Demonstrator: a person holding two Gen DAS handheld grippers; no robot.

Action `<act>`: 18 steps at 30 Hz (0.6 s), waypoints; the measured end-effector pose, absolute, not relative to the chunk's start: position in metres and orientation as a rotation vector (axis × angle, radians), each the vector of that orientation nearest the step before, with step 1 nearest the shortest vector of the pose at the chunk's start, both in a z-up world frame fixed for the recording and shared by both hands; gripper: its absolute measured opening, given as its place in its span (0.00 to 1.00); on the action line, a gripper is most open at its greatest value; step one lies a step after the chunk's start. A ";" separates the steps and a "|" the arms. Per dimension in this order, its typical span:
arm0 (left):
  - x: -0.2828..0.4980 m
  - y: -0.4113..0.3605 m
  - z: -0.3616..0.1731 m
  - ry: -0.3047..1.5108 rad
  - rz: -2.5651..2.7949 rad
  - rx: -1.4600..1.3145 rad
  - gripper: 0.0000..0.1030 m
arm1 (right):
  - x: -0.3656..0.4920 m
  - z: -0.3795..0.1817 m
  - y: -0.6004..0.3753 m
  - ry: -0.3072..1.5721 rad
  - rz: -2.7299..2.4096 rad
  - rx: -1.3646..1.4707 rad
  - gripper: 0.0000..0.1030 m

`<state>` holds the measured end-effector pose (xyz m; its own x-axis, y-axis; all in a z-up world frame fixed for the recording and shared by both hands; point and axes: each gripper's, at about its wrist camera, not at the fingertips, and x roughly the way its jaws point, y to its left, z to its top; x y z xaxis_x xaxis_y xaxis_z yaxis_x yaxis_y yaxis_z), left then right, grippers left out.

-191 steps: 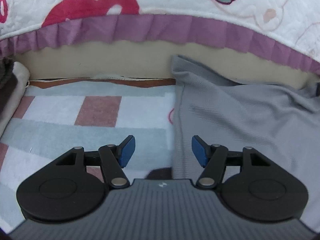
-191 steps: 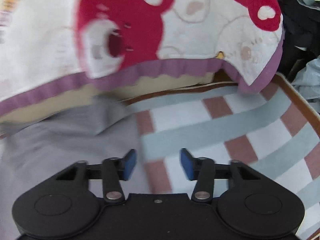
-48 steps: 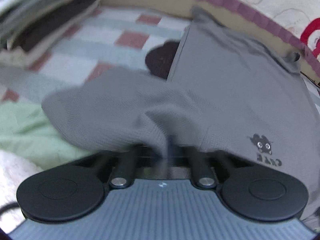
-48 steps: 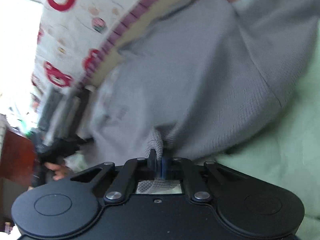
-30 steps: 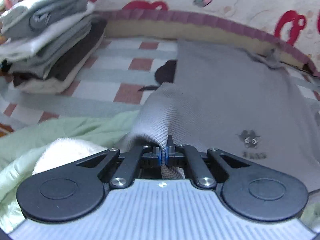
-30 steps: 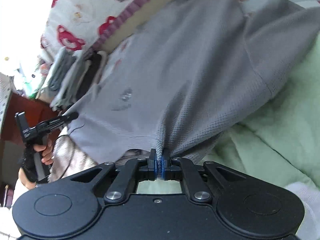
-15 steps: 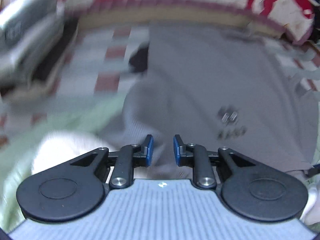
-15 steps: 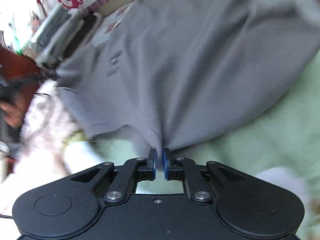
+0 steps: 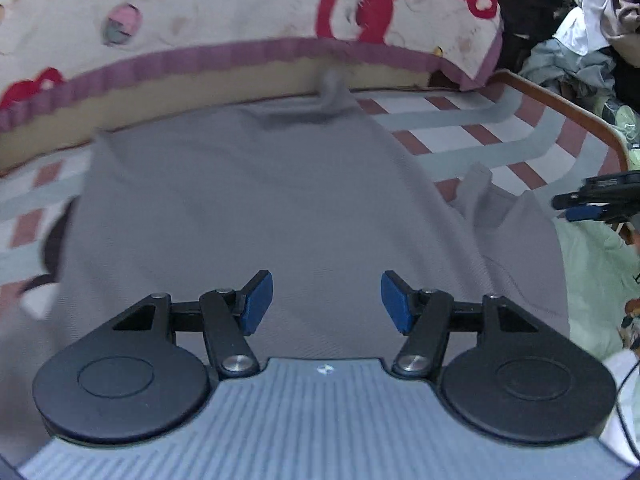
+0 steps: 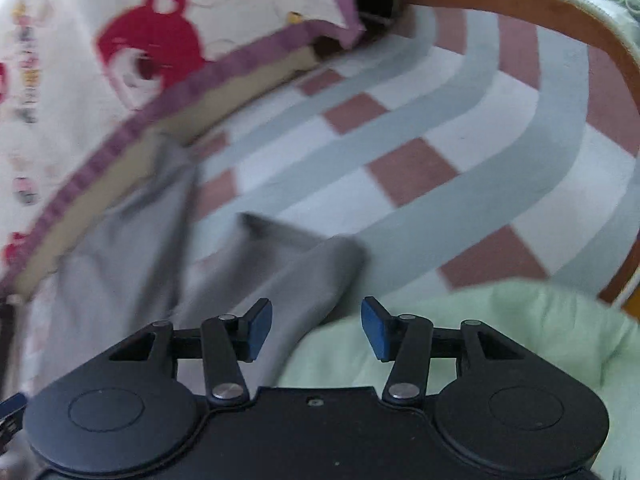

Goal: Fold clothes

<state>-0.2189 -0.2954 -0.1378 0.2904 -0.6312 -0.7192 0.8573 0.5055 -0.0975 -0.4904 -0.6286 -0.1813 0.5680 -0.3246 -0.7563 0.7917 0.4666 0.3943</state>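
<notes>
Both grippers let go above the garment

The left gripper (image 9: 327, 300) and right gripper (image 10: 316, 328) have just been opening, nothing between them; the plain grey knit shirt (image 9: 248, 208) lies flat on the checked bedspread (image 10: 420, 168), its loose sleeve (image 10: 304, 276) ahead of the right fingers (image 10: 374, 330).

Left wrist view: left claw (image 9: 326, 300) open above the grey shirt (image 9: 240, 216), nothing between the blue pads (image 9: 258, 302).

Jaws have just been opening, and the shirt lies spread on the checked blanket (image 9: 492, 136), slightly blurred, with one sleeve (image 9: 480, 196) rumpled up on the right. Bear-print quilt (image 9: 240, 12) with a purple ruffle runs along the far edge, touching the shirt's top edge. Light green cloth (image 9: 592, 276) lies just beside the shirt on the right. Right claw (image 9: 596, 204) pokes in from the right edge above that cloth. A clothes pile (image 9: 568, 40) sits top right, beyond the brown bed rim (image 9: 568, 108).
</notes>
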 end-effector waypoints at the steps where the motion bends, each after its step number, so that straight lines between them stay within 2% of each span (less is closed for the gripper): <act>1: -0.221 -0.298 -0.142 0.795 -1.028 0.323 0.58 | -0.486 -0.188 -0.634 0.664 -0.752 0.812 0.54; 6: -0.225 -0.311 -0.163 0.850 -1.026 0.318 0.58 | -0.461 -0.217 -0.638 0.666 -0.711 0.884 0.52; 7: -0.225 -0.312 -0.167 0.857 -1.024 0.323 0.58 | -0.456 -0.218 -0.633 0.645 -0.698 0.848 0.41; 8: -0.226 -0.312 -0.169 0.857 -1.025 0.330 0.58 | -0.453 -0.215 -0.627 0.625 -0.672 0.803 0.08; 11: -0.228 -0.308 -0.169 0.843 -1.020 0.365 0.58 | -0.460 -0.189 -0.612 0.502 -0.714 0.688 0.07; 15: -0.233 -0.297 -0.164 0.898 -1.041 0.355 0.58 | -0.499 -0.116 -0.574 0.414 -0.884 0.407 0.06; 18: -0.241 -0.288 -0.173 1.061 -1.038 0.292 0.58 | -0.517 -0.111 -0.560 0.530 -0.927 0.285 0.05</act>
